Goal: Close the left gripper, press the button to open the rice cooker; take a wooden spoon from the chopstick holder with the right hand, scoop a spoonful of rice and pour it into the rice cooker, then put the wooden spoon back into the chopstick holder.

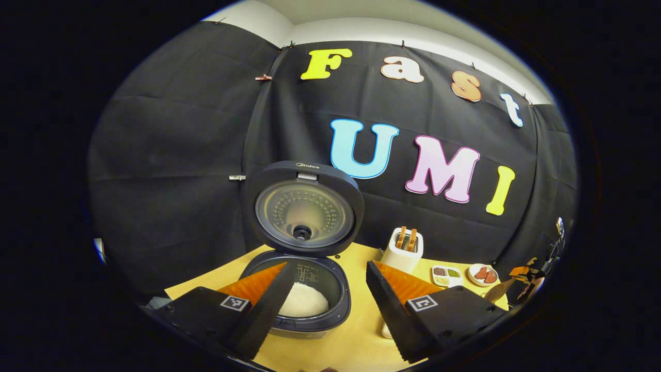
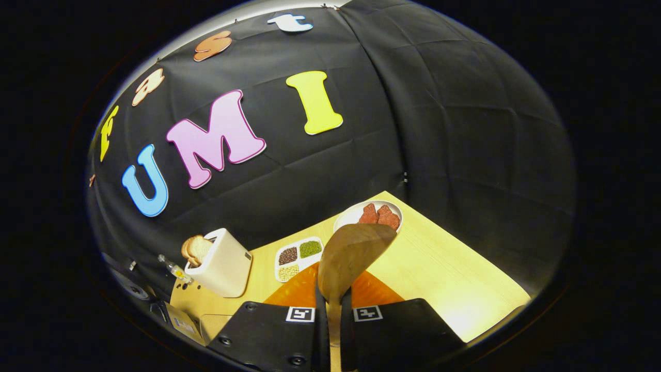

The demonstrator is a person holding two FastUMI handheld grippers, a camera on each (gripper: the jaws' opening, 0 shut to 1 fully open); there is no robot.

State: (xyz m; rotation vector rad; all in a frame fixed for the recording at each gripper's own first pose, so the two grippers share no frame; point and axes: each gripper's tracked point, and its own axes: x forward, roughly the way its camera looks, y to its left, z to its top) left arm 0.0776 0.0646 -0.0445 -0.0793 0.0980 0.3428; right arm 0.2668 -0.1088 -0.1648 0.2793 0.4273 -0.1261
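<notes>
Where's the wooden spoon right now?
In the right gripper view the wooden spoon is clamped in the right hand-held gripper, its bowl raised above the table in front of the plate and the divided dish.

The rice cooker (image 1: 304, 243) carries the brand name "Midea" on the top edge of its raised lid; nothing else is legible.
</notes>
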